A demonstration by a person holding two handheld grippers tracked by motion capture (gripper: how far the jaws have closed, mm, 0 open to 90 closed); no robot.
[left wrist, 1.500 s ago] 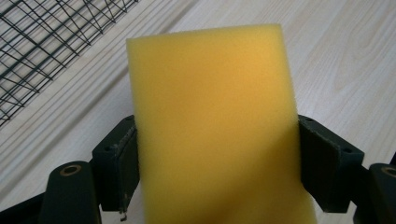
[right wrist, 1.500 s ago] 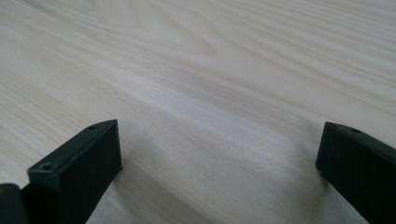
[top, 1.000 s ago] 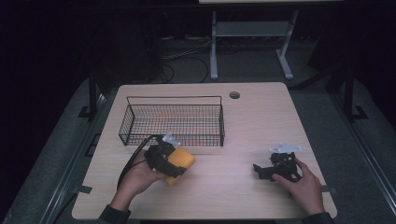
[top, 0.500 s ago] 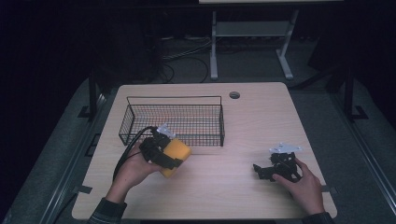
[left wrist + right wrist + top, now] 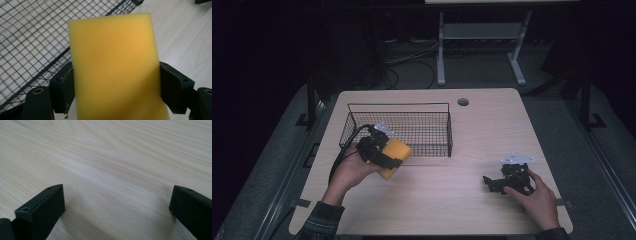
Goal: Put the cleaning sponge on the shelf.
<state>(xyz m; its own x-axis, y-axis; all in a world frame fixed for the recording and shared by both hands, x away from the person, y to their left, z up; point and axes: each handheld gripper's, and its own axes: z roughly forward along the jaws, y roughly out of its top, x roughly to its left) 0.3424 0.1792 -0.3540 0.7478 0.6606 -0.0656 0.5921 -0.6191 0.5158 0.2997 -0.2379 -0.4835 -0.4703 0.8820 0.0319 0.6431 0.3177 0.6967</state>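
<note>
A yellow sponge block [image 5: 394, 155] is held off the table in my left gripper [image 5: 388, 156], just in front of the black wire basket [image 5: 399, 106]. In the left gripper view both black pads press the sponge [image 5: 115, 67] from its two sides, with the basket's mesh [image 5: 32, 37] behind and to the left. My right gripper [image 5: 492, 184] rests low on the table at the front right, held by a hand. Its jaws stand wide apart over bare wood, my right gripper [image 5: 117, 202] holding nothing.
The light wooden table [image 5: 492, 130] has a round cable hole [image 5: 463, 102] at the back. Behind the table, a white stand [image 5: 477, 35] and cables lie on the dark floor. A black cable [image 5: 344, 150] trails from the left gripper.
My left hand has lifted the sponge and carried it up and back toward the basket's front wall. The right hand and its gripper have stayed put.
</note>
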